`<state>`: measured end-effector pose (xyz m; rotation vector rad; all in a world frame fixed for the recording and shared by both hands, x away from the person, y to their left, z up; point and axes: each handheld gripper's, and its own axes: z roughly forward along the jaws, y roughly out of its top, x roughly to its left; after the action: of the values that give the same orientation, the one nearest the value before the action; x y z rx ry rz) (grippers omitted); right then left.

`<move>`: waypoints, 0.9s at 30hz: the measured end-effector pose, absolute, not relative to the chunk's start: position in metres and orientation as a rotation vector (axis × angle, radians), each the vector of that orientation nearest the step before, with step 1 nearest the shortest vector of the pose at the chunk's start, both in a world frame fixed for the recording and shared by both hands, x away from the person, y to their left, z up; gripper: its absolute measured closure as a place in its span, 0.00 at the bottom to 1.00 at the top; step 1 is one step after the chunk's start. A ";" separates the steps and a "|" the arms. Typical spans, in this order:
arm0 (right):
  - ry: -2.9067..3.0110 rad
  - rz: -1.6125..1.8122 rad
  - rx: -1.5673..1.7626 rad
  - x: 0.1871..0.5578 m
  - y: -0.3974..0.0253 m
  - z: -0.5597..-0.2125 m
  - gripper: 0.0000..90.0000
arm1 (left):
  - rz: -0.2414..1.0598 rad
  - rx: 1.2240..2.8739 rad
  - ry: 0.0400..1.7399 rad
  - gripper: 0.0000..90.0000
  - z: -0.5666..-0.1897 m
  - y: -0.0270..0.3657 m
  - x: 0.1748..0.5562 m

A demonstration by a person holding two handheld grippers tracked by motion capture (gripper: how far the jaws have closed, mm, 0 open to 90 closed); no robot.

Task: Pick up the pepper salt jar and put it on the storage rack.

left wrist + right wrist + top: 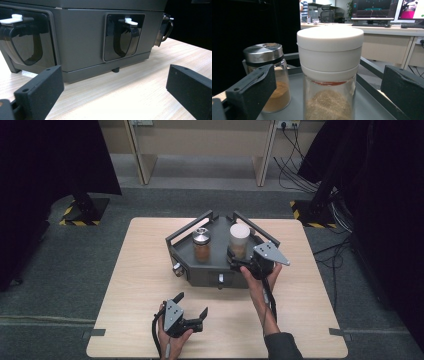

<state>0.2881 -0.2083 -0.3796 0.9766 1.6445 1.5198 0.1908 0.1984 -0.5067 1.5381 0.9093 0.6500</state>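
High view: wooden table (140, 285) with a dark grey rack (220, 265) near its middle, two spice jars standing on its top tray — a steel-capped jar (202, 245) on the left, a white-capped jar (239, 240) on the right. Right gripper (235, 258) sits at the rack's near right corner, right up against the white-capped jar; left gripper (192, 306) rests low on the table near the front edge, well apart from the rack, jaws spread, nothing in them. Left gripper view: jaws wide apart and empty, facing the rack's side panels with white clips (idle, looks parked). Right gripper view: white-capped jar centred between the jaws, which stand open on either side, not touching the glass. Likely step: reach-to-grasp on that jar. Next move calls for closing squarely on the glass body below the cap, then a straight lift clear of the rail.
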 end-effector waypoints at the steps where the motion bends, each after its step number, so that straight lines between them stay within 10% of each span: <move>1: 1.642 1.528 0.977 0.286 -0.210 -0.380 0.00 | 0.650 1.538 0.909 0.01 -0.507 0.198 0.191; 27: 1.630 1.646 0.931 0.233 -0.244 -0.419 0.00 | 0.650 1.538 0.911 0.01 -0.507 0.198 0.191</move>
<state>0.2329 -0.2442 -0.4194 0.9315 1.6304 1.6465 0.1910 0.1982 -0.5067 1.5384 0.9105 0.6500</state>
